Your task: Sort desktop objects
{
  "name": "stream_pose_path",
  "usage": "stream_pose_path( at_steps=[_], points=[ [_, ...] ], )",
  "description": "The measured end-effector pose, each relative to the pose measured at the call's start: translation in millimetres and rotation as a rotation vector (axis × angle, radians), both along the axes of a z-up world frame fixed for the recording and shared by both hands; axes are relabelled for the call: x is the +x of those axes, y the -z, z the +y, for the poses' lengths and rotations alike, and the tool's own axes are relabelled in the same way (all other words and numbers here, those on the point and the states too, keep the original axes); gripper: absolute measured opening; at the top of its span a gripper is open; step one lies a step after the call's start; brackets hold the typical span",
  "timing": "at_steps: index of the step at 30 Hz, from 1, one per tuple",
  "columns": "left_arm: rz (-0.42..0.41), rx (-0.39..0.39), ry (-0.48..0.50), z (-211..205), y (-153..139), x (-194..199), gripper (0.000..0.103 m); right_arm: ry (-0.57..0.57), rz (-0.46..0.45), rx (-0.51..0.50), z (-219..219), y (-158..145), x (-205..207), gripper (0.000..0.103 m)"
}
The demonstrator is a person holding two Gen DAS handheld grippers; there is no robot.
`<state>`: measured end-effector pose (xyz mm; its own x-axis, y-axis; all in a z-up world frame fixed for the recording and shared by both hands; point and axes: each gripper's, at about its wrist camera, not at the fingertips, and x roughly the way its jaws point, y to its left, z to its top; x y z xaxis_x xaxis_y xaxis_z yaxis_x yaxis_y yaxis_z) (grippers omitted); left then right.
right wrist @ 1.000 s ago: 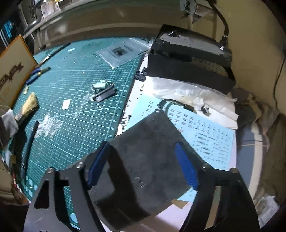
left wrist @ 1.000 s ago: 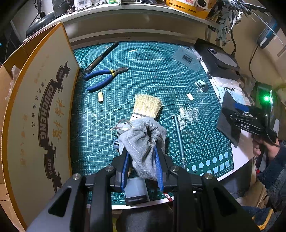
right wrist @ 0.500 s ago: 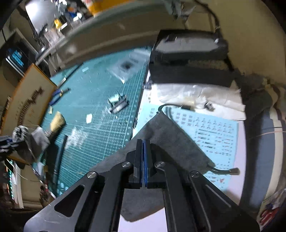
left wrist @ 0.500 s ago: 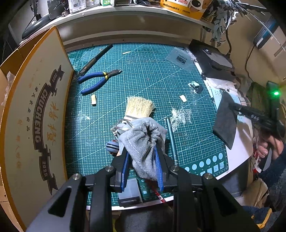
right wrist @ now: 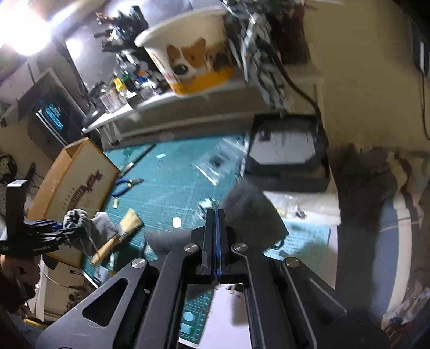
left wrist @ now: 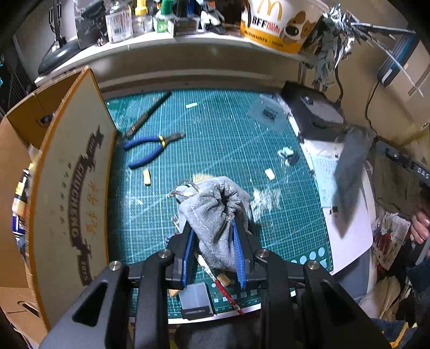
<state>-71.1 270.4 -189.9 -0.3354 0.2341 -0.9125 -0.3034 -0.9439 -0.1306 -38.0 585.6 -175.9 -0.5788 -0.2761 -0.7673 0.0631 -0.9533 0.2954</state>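
My left gripper is shut on a light grey drawstring pouch, held above the green cutting mat. In the right wrist view that gripper and the grey pouch show at the left, over a wooden-handled brush. My right gripper is shut on a dark grey cloth pouch, lifted off the desk at the right. The dark pouch hangs blurred in the left wrist view. Blue-handled pliers lie on the mat at the left.
An open cardboard box stands along the mat's left edge. A black device sits at the back right, with white paper sheets in front. A shelf with a dog-print paper bucket runs behind. A dark rod, a clear bag and scraps lie on the mat.
My right gripper closed on the dark pouch and lifted it, tilting upward. My left gripper rose with the grey pouch, which now covers most of the brush.
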Motion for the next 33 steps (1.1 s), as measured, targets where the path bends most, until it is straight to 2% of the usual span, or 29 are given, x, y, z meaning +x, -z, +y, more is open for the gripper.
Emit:
stream_pose_path(
  at_steps=[4,7,9,10,11,12,13,18,24,27,29,33],
  points=[
    [0.041,0.014,-0.006,-2.5,-18.2,-5.5,0.026,-0.028,0.049,0.009,-13.4,-29.3,-0.8,0.001],
    [0.057,0.022,-0.017,-7.0,-25.8,-7.4,0.026,-0.03,0.052,0.046,-20.3,-37.2,-4.9,0.002],
    [0.057,0.023,-0.027,-10.2,-26.5,-6.1,0.026,-0.004,0.014,0.064,-18.2,-26.2,-7.3,0.015],
    [0.055,0.02,-0.03,-11.6,-26.1,-4.5,0.026,0.027,-0.012,0.081,-15.6,-14.1,-6.9,0.04],
    [0.053,0.017,-0.032,-13.2,-25.3,-2.4,0.026,0.064,-0.035,0.095,-12.8,-0.9,-5.7,0.07],
    [0.046,0.013,-0.034,-15.0,-23.4,0.7,0.026,0.102,-0.059,0.109,-10.0,12.4,-4.6,0.079],
    [0.038,0.007,-0.037,-16.8,-21.0,3.7,0.026,0.134,-0.086,0.118,-7.7,26.0,-4.0,0.082],
    [-0.006,-0.018,-0.052,-25.5,-4.7,16.3,0.026,0.199,-0.198,0.132,-6.3,89.4,-9.8,0.081],
    [-0.043,-0.037,-0.062,-30.8,11.1,24.5,0.026,0.191,-0.186,0.145,-1.8,124.3,-28.4,0.079],
    [-0.049,-0.039,-0.07,-32.7,12.9,25.5,0.026,0.172,-0.206,0.155,-2.4,133.3,-38.5,0.058],
    [-0.053,-0.04,-0.076,-34.0,14.1,26.1,0.026,0.165,-0.217,0.145,-1.8,136.6,-40.9,0.032],
    [-0.047,-0.035,-0.081,-34.9,10.8,22.0,0.026,0.158,-0.21,0.105,3.1,133.7,-39.7,0.014]
  ],
)
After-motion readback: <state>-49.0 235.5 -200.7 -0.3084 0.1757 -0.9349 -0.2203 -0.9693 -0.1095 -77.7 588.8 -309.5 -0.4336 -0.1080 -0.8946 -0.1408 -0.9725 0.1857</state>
